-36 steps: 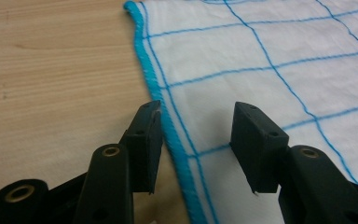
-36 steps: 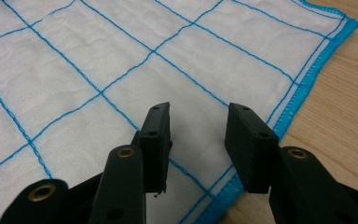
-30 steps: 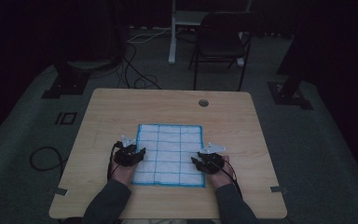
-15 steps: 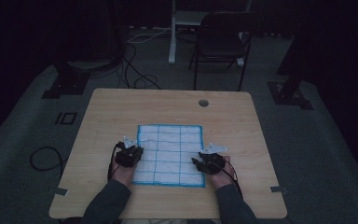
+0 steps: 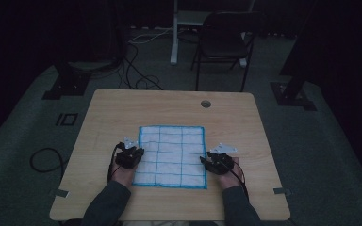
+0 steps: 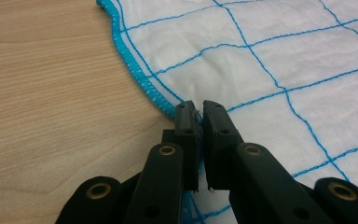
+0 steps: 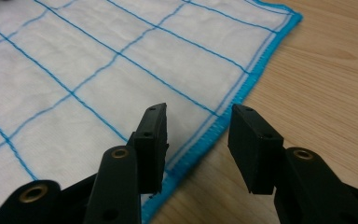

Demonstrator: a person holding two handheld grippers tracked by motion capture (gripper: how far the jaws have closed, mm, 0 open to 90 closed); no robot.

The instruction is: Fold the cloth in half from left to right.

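Observation:
A white cloth [image 5: 172,155] with a blue grid and blue hem lies flat on the wooden table [image 5: 169,106]. At its left edge, my left gripper [image 5: 133,151] has just been closing. In the left gripper view its jaws [image 6: 196,106] pinch the blue hem of the cloth [image 6: 270,51] between the pads. My right gripper [image 5: 209,162] sits at the cloth's right edge. Its jaws have just been opening. In the right gripper view it [image 7: 200,114] stands open astride the hem of the cloth [image 7: 98,60], one pad over the cloth, one over bare wood.
A round cable hole [image 5: 206,103] sits near the table's far edge. Beyond the table stand a dark chair [image 5: 226,42] and a white post, with cables [image 5: 141,80] on the floor. Bare wood surrounds the cloth on all sides.
The left gripper's jaws have drawn together at the cloth's left edge. Both hands have stayed where they were.

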